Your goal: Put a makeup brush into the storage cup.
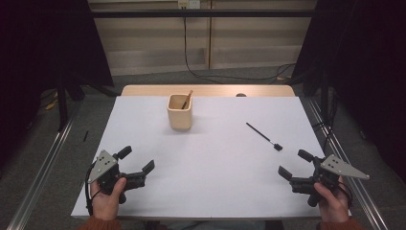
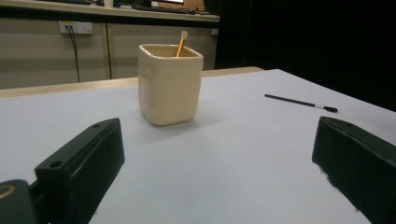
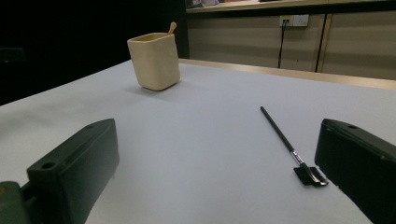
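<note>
A cream square cup [image 1: 180,112] [image 2: 169,84] [image 3: 154,61] stands at the far middle of the white table top [image 1: 210,158]. A brown-handled brush [image 1: 187,99] [image 2: 180,43] [image 3: 172,27] leans inside it. On the right lies a black brush [image 1: 263,136] [image 2: 300,102] [image 3: 289,144], its bristle end toward me. My left gripper [image 1: 137,160] [image 2: 219,168] rests open near the front left, aimed at the cup. At the front right my right gripper [image 1: 294,163] [image 3: 217,172] stands open, just short of the black brush's bristle end.
A wooden table edge [image 1: 208,90] shows beyond the white top. Metal rails [image 1: 45,163] run along both sides on the floor. Cables [image 1: 230,76] lie on the floor behind the table. Black curtains [image 1: 364,72] stand left and right.
</note>
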